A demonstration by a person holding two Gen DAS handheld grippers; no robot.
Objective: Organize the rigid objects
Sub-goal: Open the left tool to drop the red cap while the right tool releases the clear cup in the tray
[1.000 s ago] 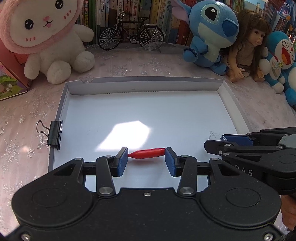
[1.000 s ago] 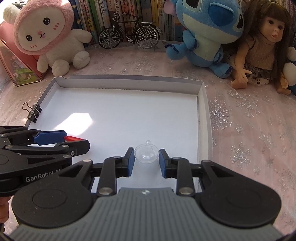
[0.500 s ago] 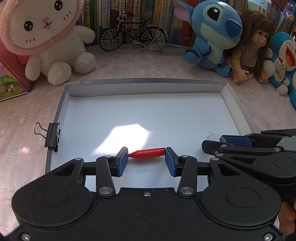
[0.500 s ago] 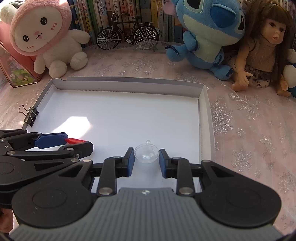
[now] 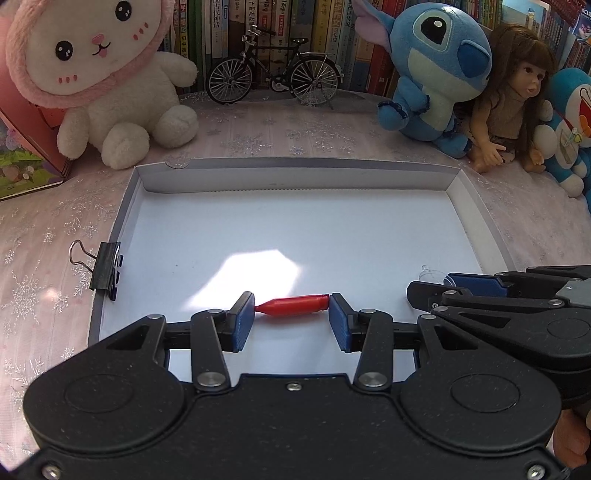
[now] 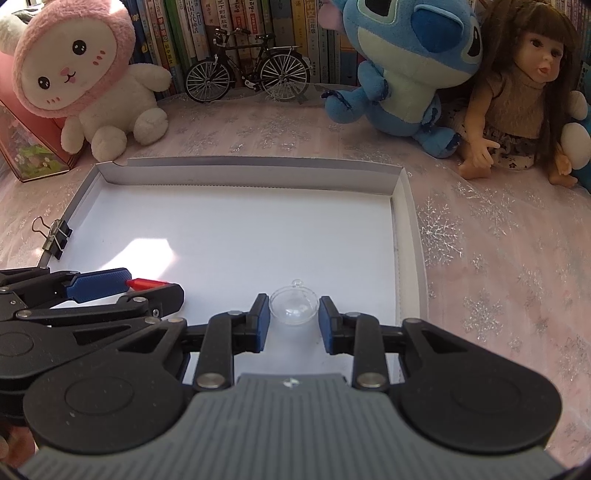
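Placement step: left gripper clamps red peg, right gripper clamps clear dome, both over tray's near edge; next, set down and release.

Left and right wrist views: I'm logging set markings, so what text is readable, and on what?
"古代神话": pale book spine behind the model bicycle, top cut off.
Other spines: Chinese titles, too small or blurred to read.
Left gripper, right gripper, tray: no lettering shows.
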